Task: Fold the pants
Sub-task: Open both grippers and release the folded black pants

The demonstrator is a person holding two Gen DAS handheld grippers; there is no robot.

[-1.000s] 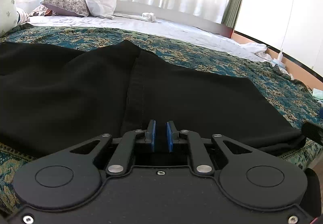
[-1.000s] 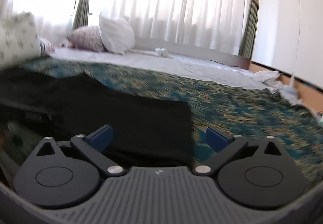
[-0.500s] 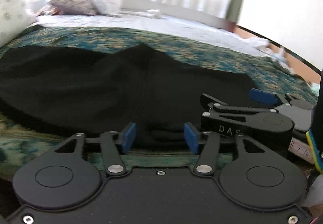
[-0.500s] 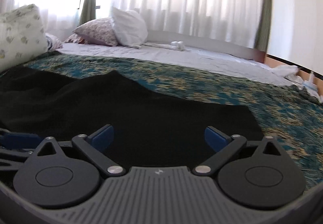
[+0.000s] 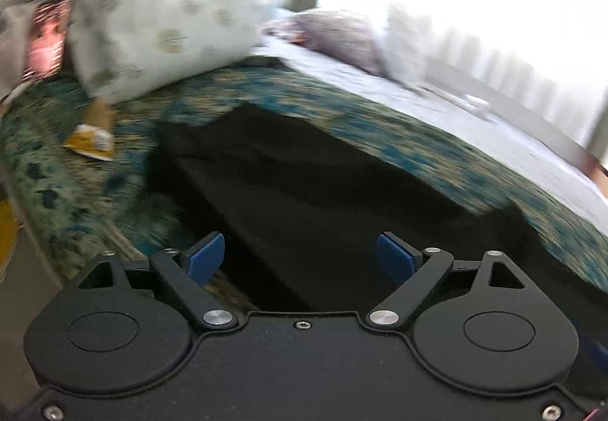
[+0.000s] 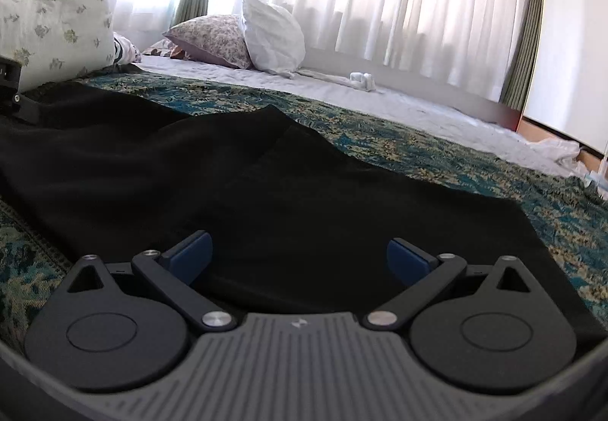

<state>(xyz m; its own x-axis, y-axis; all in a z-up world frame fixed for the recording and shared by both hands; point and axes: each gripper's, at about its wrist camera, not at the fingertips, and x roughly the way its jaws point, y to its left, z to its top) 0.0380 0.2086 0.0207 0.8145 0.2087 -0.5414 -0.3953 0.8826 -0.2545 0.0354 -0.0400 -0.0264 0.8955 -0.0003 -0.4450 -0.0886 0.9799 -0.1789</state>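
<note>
Lying flat: one black pants (image 6: 266, 185)

both left gripper (image 5: 300, 255) and right gripper (image 6: 299, 257) wide apart

1 black pants (image 6: 266, 185), 3 pillows (image 6: 57, 26), 2 tools (image 6: 299, 257), 1 patterned bedspread (image 6: 456, 162).

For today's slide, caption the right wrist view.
Open right gripper poised low over black pants spread on a patterned bedspread.
</note>
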